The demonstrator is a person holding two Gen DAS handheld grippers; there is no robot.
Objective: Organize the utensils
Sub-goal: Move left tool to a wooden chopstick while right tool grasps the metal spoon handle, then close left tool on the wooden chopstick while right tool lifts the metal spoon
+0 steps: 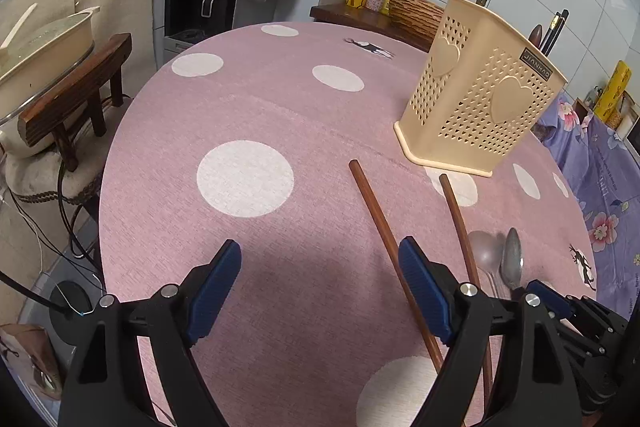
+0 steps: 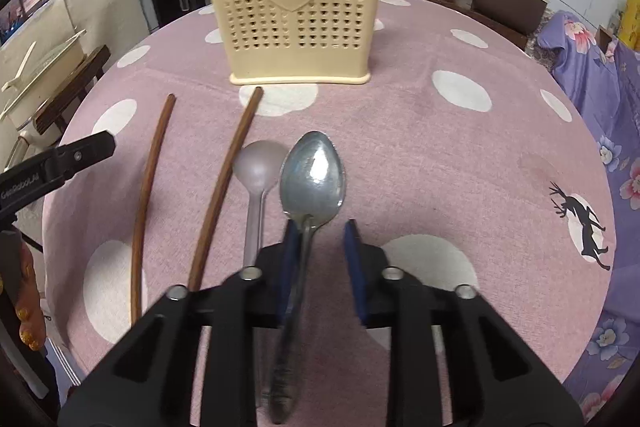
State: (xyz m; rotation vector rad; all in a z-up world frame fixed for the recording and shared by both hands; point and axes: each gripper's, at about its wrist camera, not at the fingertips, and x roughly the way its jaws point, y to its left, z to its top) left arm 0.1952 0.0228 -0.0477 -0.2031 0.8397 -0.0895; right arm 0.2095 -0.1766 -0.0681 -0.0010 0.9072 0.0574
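Right jaws are most of the way closed around the handle of the metal spoon (image 2: 312, 179): left pad touching it, a gap still on the other side, so not a firm clamp yet as far as I can see. The right gripper (image 2: 322, 267) sits low over the pink dotted worktop (image 2: 460, 155). Left gripper (image 1: 320, 287) has its jaws wide, nothing btwn them, just beside one chopstick (image 1: 384, 231). Progress: early-to-mid, I'd say. The cream holder (image 1: 480, 99) already has a few chopsticks etc. standing in it. Left to do: 2 brown chopsticks, the 2nd chopstick (image 1: 460, 223) nearer the spoons, the pale ladle spoon (image 2: 258, 171), plus this metal one, all lying in front of the holder.
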